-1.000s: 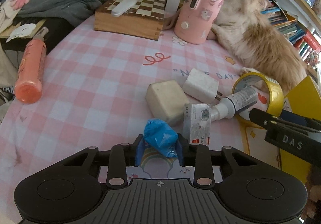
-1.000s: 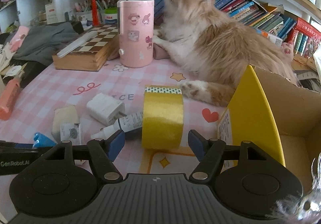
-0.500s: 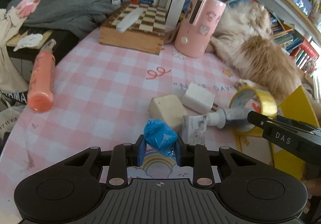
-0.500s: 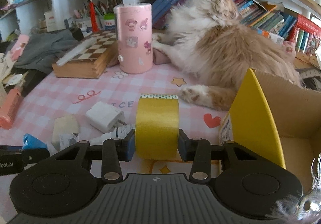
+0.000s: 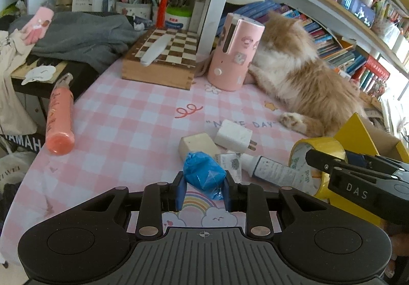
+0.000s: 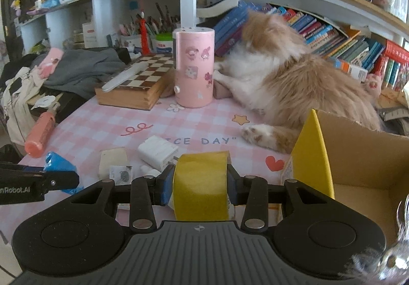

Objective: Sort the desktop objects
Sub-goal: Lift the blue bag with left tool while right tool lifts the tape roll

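Both grippers clamped on desk clutter above the pink checked cloth.

A cat (image 6: 294,80) sprawls at one o'clock, a cardboard box (image 6: 358,152) with a yellow flap at three, a chessboard box (image 5: 163,57) at eleven, a pink canister (image 6: 193,67) at twelve. The right gripper (image 6: 198,184) is clamped on a yellow tape roll (image 6: 200,182), the left gripper (image 5: 203,191) on a crumpled blue wrapper (image 5: 203,173). On the cloth just past them lie a white charger (image 5: 234,135), a cream block (image 5: 198,144) and a small white bottle (image 5: 273,170).

Soft daylight, sharp focus, fisheye-curved edges.
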A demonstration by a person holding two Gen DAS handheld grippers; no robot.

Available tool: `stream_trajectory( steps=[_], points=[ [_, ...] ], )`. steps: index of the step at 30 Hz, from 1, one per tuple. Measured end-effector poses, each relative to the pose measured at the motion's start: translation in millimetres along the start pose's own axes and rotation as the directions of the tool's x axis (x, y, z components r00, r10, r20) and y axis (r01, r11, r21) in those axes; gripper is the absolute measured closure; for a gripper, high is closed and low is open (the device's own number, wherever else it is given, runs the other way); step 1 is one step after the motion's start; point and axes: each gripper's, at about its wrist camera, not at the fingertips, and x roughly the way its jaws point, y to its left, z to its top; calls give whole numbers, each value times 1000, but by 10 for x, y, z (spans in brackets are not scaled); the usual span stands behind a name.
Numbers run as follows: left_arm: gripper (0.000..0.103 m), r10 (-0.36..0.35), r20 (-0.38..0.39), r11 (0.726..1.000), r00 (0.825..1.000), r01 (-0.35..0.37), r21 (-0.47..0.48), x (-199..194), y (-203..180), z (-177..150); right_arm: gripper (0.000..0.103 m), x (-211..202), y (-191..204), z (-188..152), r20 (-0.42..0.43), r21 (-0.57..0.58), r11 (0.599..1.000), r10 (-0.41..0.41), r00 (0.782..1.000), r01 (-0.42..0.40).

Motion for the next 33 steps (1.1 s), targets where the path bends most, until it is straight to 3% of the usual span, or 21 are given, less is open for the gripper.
stream_trajectory(
  steps=[7, 10, 33],
  points=[
    [76, -1, 23, 1000, 1000, 1, -7, -119, 42, -47, 65, -194, 40, 10, 79, -1, 999, 45, 996, -45],
    [76, 1, 28, 1000, 1000, -1, -13, -156, 71, -64, 65, -230, 175, 8, 97, -82, 997, 22, 995, -14],
    [76, -46, 63, 999, 997, 44, 31, -504, 146, -245, 65, -534, 254, -98, 48, -25, 999, 29, 998, -28]
  ],
)
